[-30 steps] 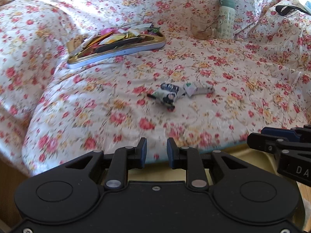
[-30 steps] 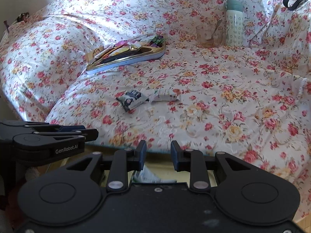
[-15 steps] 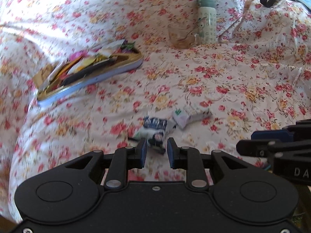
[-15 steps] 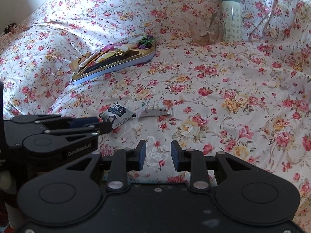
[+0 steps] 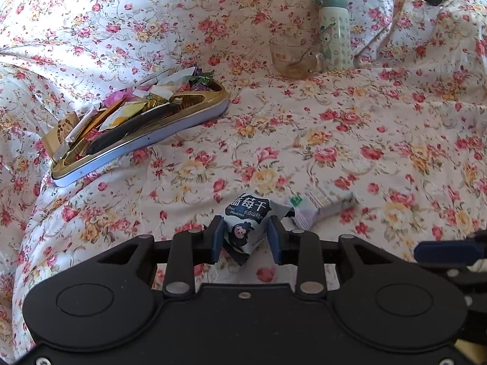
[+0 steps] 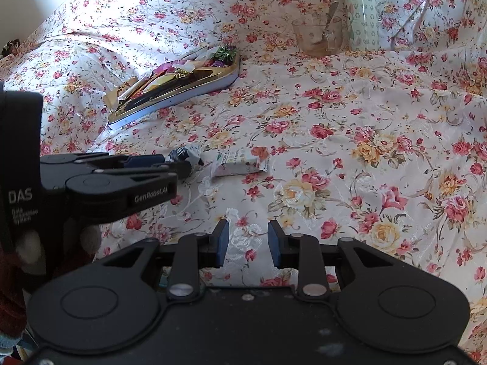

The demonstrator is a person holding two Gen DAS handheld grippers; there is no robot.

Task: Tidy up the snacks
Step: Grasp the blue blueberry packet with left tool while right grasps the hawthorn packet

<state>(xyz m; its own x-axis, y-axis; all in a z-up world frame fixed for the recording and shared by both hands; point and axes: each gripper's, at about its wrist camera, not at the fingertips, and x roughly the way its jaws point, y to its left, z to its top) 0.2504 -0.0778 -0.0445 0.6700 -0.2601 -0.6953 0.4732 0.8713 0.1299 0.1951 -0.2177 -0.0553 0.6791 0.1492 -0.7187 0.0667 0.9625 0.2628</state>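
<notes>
Cover: we see a floral cloth (image 5: 350, 140) spread over the whole surface, white with red, pink and yellow roses.
Shape: we find it flat in the middle, rising in soft creased folds (image 6: 100, 30) at the back and the left.
Light: we note bright daylight on the upper left folds, washing the pattern pale.
Wall: we glimpse a plain pale wall (image 6: 27, 3) in the right wrist view's top left corner.

Left tool (image 5: 246, 238) advanced, jaws opened around blueberry packet (image 5: 246, 228).
</notes>
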